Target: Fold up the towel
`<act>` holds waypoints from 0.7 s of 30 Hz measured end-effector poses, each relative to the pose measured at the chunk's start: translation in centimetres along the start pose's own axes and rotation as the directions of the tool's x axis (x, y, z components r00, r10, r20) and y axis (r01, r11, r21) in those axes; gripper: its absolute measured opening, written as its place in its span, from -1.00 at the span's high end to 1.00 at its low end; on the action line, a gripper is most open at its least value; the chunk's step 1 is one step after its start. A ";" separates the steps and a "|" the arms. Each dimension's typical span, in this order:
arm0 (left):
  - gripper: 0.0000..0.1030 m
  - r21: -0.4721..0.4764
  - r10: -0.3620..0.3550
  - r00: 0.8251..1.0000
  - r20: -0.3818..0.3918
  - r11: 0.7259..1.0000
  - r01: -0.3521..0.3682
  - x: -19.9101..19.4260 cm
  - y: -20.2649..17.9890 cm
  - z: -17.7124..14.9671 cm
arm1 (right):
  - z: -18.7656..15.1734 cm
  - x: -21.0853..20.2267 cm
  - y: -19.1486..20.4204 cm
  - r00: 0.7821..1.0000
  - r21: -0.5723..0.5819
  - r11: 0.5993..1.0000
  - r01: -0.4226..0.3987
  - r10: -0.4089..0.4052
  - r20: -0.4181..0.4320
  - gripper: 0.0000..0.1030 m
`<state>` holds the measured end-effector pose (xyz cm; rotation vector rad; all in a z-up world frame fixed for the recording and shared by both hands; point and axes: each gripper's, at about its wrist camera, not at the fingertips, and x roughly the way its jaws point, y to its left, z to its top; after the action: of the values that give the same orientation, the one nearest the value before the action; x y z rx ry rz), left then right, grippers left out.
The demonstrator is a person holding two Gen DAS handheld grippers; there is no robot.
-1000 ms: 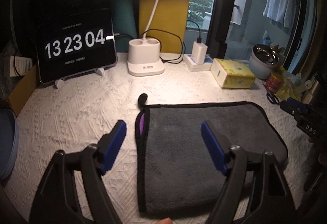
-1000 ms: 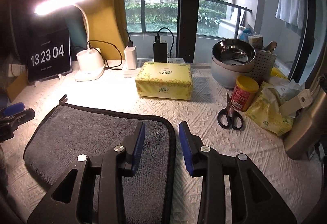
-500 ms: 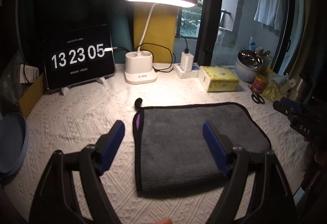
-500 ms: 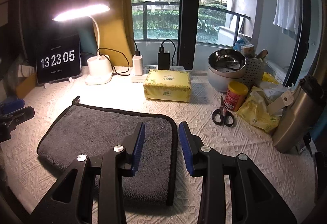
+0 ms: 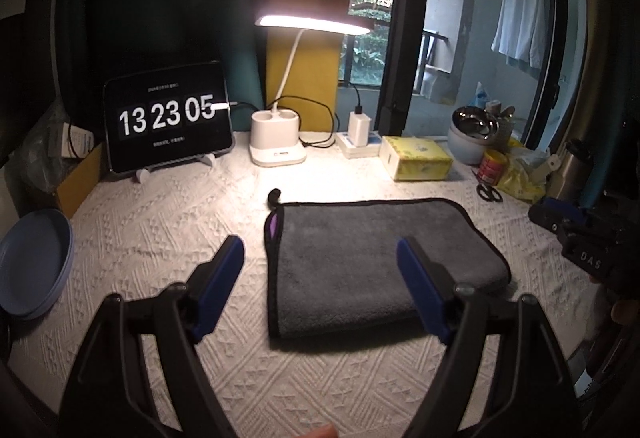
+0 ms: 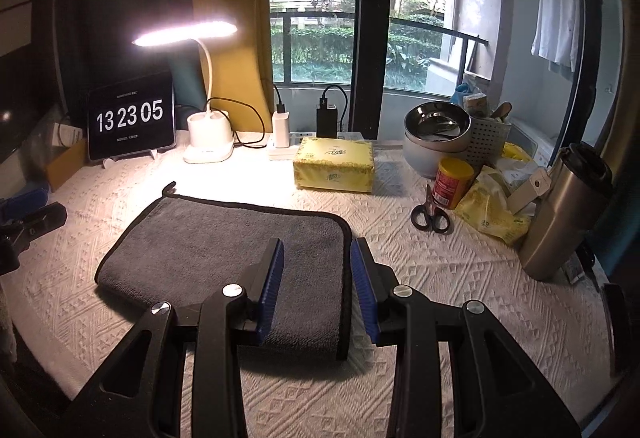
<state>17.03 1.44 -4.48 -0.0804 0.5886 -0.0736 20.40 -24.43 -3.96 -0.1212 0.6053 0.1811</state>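
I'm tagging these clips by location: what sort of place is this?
Probably a home, at a table beside a balcony window. A white shirt hangs drying outside, and a lit white desk lamp, yellow tissue pack and steel bowl crowd the white textured tablecloth.

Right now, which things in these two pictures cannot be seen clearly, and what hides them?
- Folded grey microfibre towel: right wrist view, its near edge lies behind the right tongs.
- Round blue plastic plate: left wrist view, cut off by the left edge.
- Small text under the digits on the black tablet clock: too small to read.
- Shiny steel bowl: contents unclear, only reflections.
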 end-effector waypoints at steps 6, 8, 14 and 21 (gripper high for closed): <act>-0.55 0.010 -0.004 1.000 0.014 1.000 0.004 -1.7 -0.4 -0.9 | -0.6 -1.3 0.6 1.000 -0.003 1.000 -0.005 0.005 0.008 0.29; -0.55 0.008 -0.005 1.000 0.020 1.000 0.004 -2.2 -0.5 -1.2 | -0.8 -1.8 0.9 1.000 -0.006 1.000 -0.006 0.006 0.011 0.29; -0.56 -0.016 -0.016 0.999 0.037 1.000 0.016 -3.9 -0.2 -1.8 | -1.4 -3.6 1.6 1.000 -0.017 1.000 -0.008 0.008 0.027 0.29; -0.84 -0.009 -0.012 0.998 0.057 1.000 0.012 -6.2 -0.4 -3.0 | -2.4 -6.3 2.4 0.998 -0.022 1.000 -0.005 0.007 0.059 0.29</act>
<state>10.22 1.41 -3.54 -0.0947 0.5320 -0.0798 13.47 -23.30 -2.39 -0.1350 0.5448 0.1967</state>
